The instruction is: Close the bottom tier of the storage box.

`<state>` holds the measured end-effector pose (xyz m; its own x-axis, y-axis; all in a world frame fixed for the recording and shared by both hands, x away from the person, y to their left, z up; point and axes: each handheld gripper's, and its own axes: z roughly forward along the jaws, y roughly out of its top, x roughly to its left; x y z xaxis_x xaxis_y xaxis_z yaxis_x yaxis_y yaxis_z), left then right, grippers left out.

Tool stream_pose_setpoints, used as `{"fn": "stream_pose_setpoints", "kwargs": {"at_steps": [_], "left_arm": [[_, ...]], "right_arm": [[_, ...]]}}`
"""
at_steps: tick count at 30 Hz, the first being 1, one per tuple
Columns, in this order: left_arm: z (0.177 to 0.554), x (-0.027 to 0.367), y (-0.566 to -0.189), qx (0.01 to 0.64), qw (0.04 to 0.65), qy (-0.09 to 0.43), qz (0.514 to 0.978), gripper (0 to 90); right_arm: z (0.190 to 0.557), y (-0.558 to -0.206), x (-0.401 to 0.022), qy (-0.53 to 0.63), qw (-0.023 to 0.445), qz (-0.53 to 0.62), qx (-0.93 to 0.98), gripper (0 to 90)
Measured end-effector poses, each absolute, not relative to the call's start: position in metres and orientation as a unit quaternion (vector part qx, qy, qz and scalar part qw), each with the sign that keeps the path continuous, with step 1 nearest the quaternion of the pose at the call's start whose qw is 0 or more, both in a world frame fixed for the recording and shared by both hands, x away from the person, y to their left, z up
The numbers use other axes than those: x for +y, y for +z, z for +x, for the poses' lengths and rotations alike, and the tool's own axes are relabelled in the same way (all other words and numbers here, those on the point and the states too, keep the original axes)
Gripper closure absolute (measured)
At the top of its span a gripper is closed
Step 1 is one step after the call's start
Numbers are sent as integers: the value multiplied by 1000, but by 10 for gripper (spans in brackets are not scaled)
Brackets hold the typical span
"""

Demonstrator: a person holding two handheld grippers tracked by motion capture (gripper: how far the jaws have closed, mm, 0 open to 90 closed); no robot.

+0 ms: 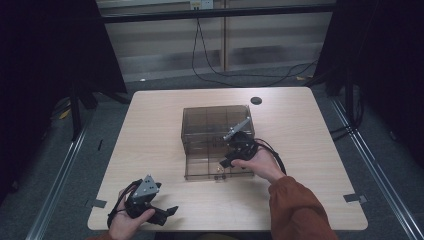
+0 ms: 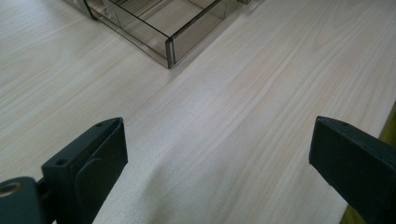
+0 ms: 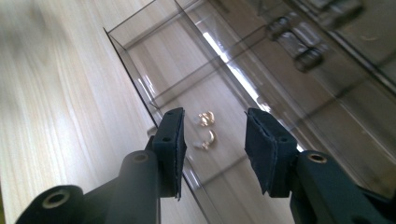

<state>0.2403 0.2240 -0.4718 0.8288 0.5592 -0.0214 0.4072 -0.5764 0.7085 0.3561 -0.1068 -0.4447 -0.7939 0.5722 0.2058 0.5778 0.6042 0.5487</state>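
Observation:
A smoky see-through box [image 1: 215,127] stands mid-table with its shallow drawer [image 1: 200,167] pulled out toward the person. Two small gold pieces [image 3: 206,119] lie in a front compartment of that drawer, also seen as gold specks [image 1: 218,176] in the high view. My right gripper [image 1: 226,161] hovers just over the drawer's right part. Its jaws [image 3: 214,140] are open, with the gold pieces on the drawer floor beyond the gap and nothing between the pads. My left gripper [image 1: 167,214] rests low near the table's front left, wide open [image 2: 217,158] over bare wood. A drawer corner [image 2: 170,44] lies ahead of it.
A small black disc [image 1: 256,100] lies near the table's far edge. Black cables [image 1: 210,70] run over the floor behind the table. Bare wood [image 1: 150,140] spreads left of the box, and more [image 1: 310,145] right of it.

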Motion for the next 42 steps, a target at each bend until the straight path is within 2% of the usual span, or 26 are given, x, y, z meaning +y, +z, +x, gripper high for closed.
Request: {"fn": "stream_pose_setpoints", "kwargs": {"at_steps": [7, 18, 23, 26, 37, 42], "left_arm": [[241, 222, -471, 278, 369, 104, 881, 44], [243, 210, -468, 281, 365, 112, 880, 67], [247, 204, -466, 279, 368, 115, 880, 68], [249, 200, -467, 282, 374, 99, 878, 69], [250, 193, -467, 282, 370, 108, 879, 80], [253, 180, -465, 273, 362, 119, 883, 136]], "right_arm": [[345, -439, -128, -339, -9, -333, -880, 518], [317, -436, -163, -381, -31, -353, -854, 510], [302, -442, -182, -384, -38, -371, -844, 498], [294, -447, -194, -386, -43, -387, -837, 487], [258, -462, -222, -388, -62, -421, -817, 436], [243, -468, -232, -394, -67, -433, -808, 408]]}}
